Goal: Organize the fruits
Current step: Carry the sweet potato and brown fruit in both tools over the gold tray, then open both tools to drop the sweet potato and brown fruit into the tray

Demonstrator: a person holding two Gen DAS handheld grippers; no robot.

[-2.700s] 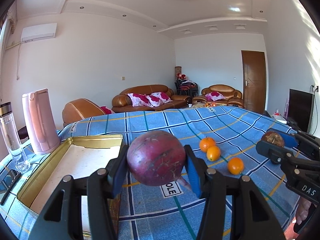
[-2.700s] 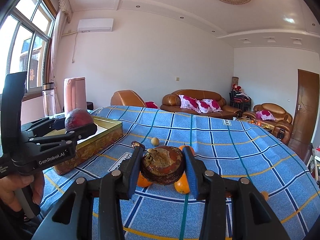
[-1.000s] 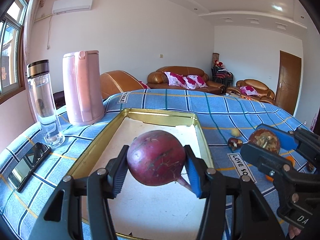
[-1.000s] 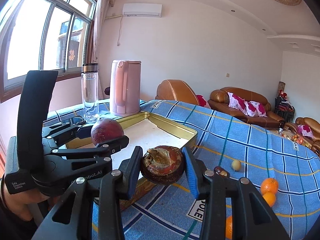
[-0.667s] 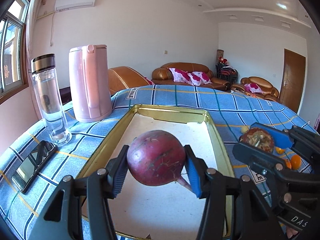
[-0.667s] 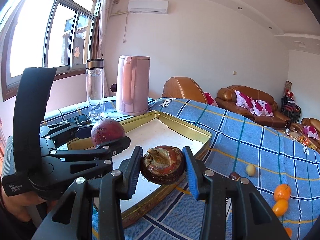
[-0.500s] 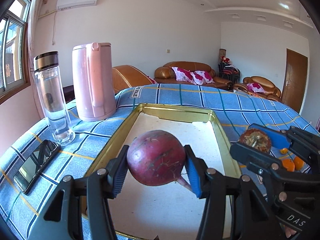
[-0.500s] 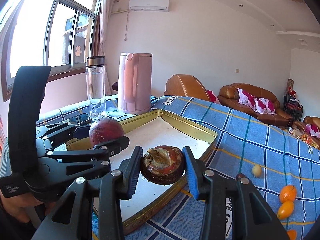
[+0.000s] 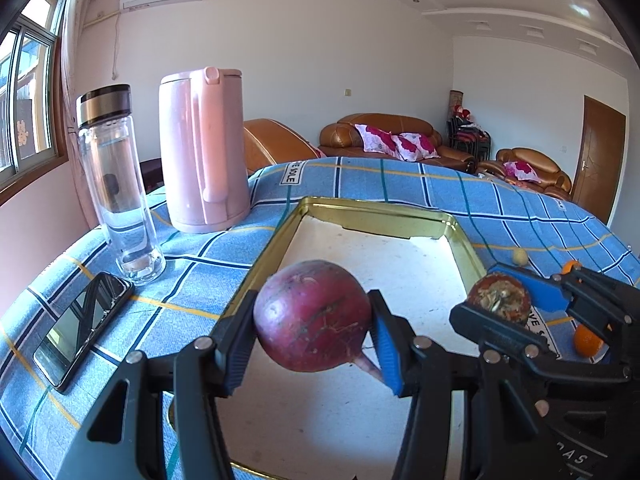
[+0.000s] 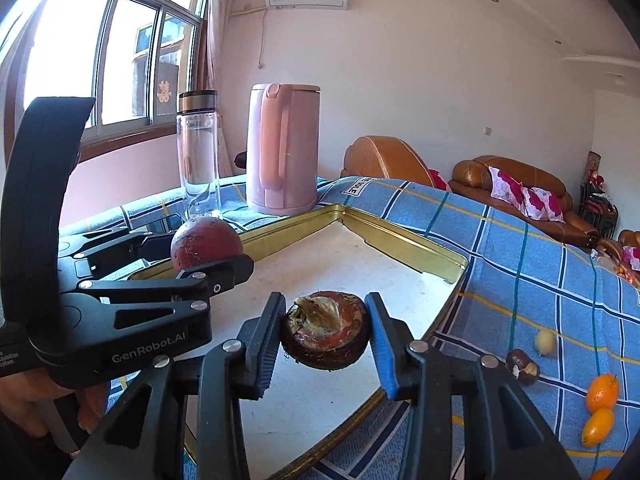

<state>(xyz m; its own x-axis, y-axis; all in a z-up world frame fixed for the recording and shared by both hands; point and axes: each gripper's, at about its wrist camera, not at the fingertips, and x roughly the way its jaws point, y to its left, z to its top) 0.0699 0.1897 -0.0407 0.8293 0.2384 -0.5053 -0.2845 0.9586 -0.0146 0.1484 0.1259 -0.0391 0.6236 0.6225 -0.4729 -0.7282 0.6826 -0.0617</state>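
We've got the left hand-held gripper (image 9: 312,344) clamped on a red fruit (image 9: 312,320) over the tray (image 9: 376,216) — right hand-held gripper (image 10: 325,338) pinching a brown fruit (image 10: 325,334) just above it too.

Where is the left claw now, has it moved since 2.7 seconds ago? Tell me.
Yes. The left claw, gripping the red fruit, moved from beside the gold tray to over it.

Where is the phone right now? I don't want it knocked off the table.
The phone lies flat on the blue checked cloth at the left of the left wrist view, beside the glass bottle and left of the gold tray.
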